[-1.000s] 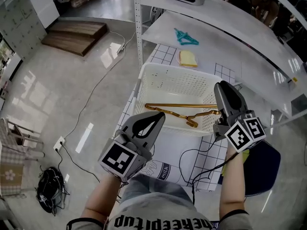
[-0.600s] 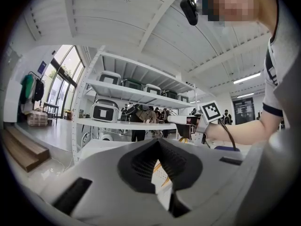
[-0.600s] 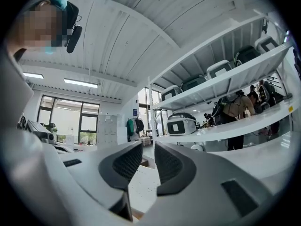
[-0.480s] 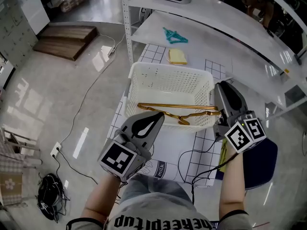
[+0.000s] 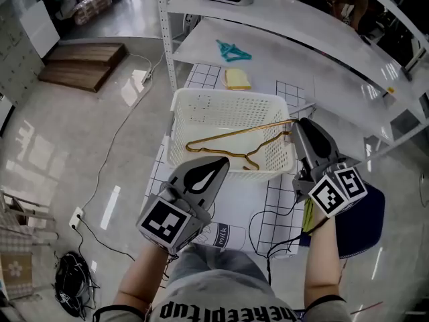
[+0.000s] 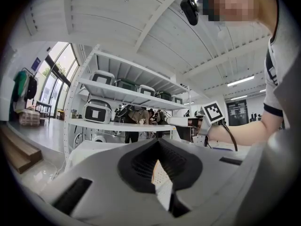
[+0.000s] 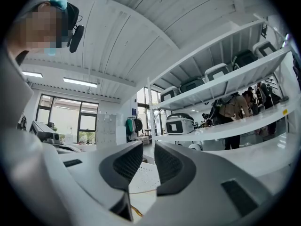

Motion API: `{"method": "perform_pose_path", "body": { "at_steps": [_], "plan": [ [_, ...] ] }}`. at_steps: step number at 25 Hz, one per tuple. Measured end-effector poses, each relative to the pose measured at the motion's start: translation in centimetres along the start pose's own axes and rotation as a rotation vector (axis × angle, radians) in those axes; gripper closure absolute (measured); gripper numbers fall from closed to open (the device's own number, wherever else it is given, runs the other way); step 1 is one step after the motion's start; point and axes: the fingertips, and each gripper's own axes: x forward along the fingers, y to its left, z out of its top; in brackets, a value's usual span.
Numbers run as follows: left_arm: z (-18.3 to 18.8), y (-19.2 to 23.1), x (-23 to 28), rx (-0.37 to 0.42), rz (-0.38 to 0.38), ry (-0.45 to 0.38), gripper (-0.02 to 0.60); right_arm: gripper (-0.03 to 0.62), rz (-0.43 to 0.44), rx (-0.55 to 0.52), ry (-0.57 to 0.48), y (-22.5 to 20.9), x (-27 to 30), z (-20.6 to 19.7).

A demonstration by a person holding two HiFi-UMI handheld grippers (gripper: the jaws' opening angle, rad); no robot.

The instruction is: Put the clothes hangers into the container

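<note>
A gold wire hanger (image 5: pixel 234 134) lies aslant across the white perforated basket (image 5: pixel 221 116), its hook toward me. Its right end reaches my right gripper (image 5: pixel 298 127) at the basket's right rim. In the right gripper view the jaws of the right gripper (image 7: pixel 148 147) stand apart and are closing, with the gold wire (image 7: pixel 141 190) low between them and the basket (image 7: pixel 143 173) behind. My left gripper (image 5: pixel 216 165) hovers at the basket's near rim with its jaws together and nothing in them. In its own view, the left gripper (image 6: pixel 159 142) shows only a sliver of basket through the pads.
The basket sits on a checkered mat (image 5: pixel 268 206) under a white shelf rack. On the lower shelf lie a teal hanger (image 5: pixel 233 50) and a yellow pad (image 5: pixel 236 79). A dark blue seat (image 5: pixel 358 227) is at my right. Cables run over the floor at left.
The hanger's right end has swung toward the basket's far side, so the bar now lies aslant. The right gripper has shifted slightly left to the basket rim. The left gripper has held still.
</note>
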Motion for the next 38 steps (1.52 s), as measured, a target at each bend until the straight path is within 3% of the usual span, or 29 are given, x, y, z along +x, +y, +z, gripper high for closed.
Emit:
{"method": "perform_pose_path", "body": {
  "at_steps": [10,15,24,29,38],
  "plan": [
    [0.7,-2.0,-0.3,0.011,-0.059,-0.008,0.568,0.513,0.002,0.007,-0.012,2.2,-2.6,0.6],
    [1.2,-3.0,-0.5,0.052,-0.094,-0.049,0.568,0.52,-0.007,0.002,-0.017,3.5,-4.2,0.8],
    [1.9,-5.5,-0.6,0.069,-0.17,-0.076,0.568,0.568,-0.043,-0.005,-0.029,5.3,-7.4,1.4],
    [1.8,-6.8,-0.7,0.057,-0.204,-0.053,0.568,0.588,-0.062,0.001,-0.03,6.0,-9.0,1.1],
    [2.4,-9.0,-0.9,0.082,-0.252,-0.077,0.568,0.588,-0.073,0.004,-0.027,7.5,-11.2,0.9]
  ]
}}
